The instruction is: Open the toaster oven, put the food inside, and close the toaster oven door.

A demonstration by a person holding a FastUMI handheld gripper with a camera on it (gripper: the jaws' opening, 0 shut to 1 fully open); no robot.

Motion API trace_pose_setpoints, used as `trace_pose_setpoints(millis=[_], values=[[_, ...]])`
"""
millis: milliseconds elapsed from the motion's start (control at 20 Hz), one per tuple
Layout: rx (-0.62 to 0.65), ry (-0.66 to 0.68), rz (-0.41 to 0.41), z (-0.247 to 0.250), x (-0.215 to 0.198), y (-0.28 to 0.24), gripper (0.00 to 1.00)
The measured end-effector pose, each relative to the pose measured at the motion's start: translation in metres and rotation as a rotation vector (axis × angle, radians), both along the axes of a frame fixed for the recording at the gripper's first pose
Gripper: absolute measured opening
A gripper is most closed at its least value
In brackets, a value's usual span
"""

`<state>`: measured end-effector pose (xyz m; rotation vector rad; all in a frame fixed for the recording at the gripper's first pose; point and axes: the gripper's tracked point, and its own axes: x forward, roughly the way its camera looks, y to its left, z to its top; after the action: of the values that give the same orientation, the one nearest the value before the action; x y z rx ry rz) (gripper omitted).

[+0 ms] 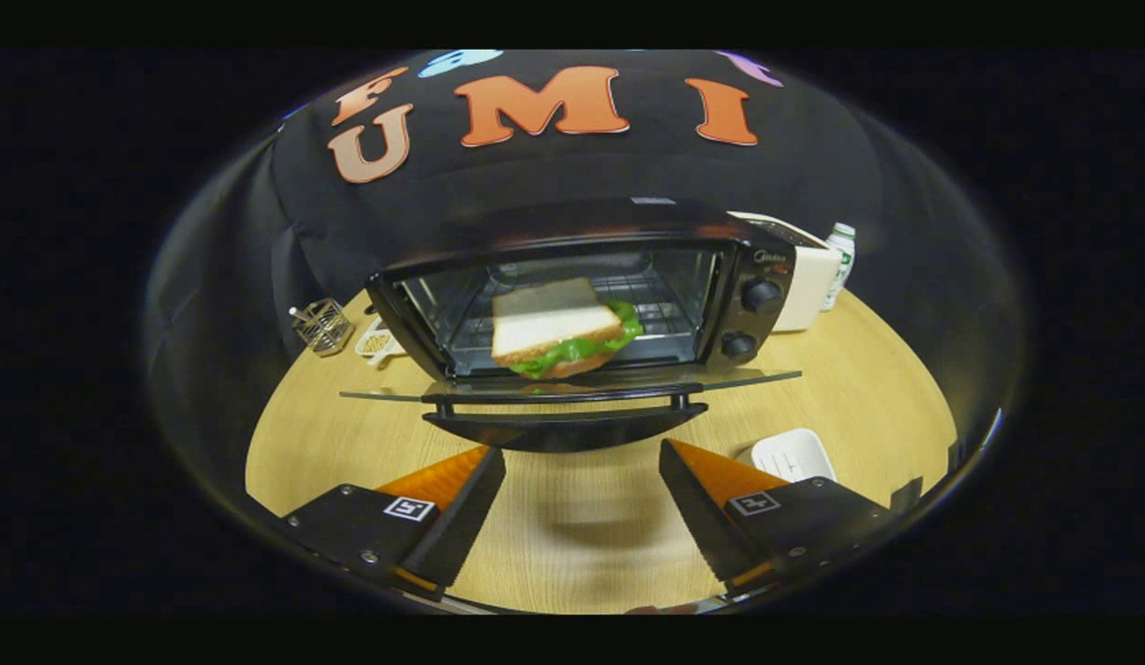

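**Sandwich inside, oven door down, fingers spread and empty**

Nearest to me, the gripper (582,466) sits with its two orange-faced fingers (443,480) wide apart, and nothing is between them but bare wood. I see the light wooden table (572,526) running under the gap, with a soft shadow on it just behind the fingertips. Just beside my right finger lies a small white tray (794,454), flat on the table and partly hidden behind that finger.

Just ahead of the fingertips hangs the toaster oven door (563,392), swung fully down so its glass lies about level, with the black door handle (563,428) along its near edge, facing me. The fingers are close to the handle but I see a strip of table between them and it, so they are not touching it.

Beyond the door, the toaster oven (757,268) stands open. The sandwich (559,328) sits in the cavity on the wire rack (665,319), white bread on top, green lettuce spilling out at its front and right. Two black knobs (760,296) sit one above the other on the oven's right panel.

Farther back on the left, a small wire basket (321,325) stands tilted near the table edge, with a white dish (379,344) between it and the oven. Behind the oven on the right stand a white appliance (808,277) and, just beside it, a bottle (840,259).
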<state>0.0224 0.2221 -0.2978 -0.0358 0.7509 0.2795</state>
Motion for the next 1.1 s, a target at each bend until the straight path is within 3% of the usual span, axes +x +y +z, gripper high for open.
trace_pose_setpoints(millis=[550, 900, 1100], values=[[0.044, -0.133, -0.032, 0.053, 0.069, 0.017, 0.99], [0.002, -0.154, -0.027, 0.06, 0.051, -0.003, 0.99], [0.044, -0.215, -0.07, 0.097, 0.051, -0.025, 0.99]])
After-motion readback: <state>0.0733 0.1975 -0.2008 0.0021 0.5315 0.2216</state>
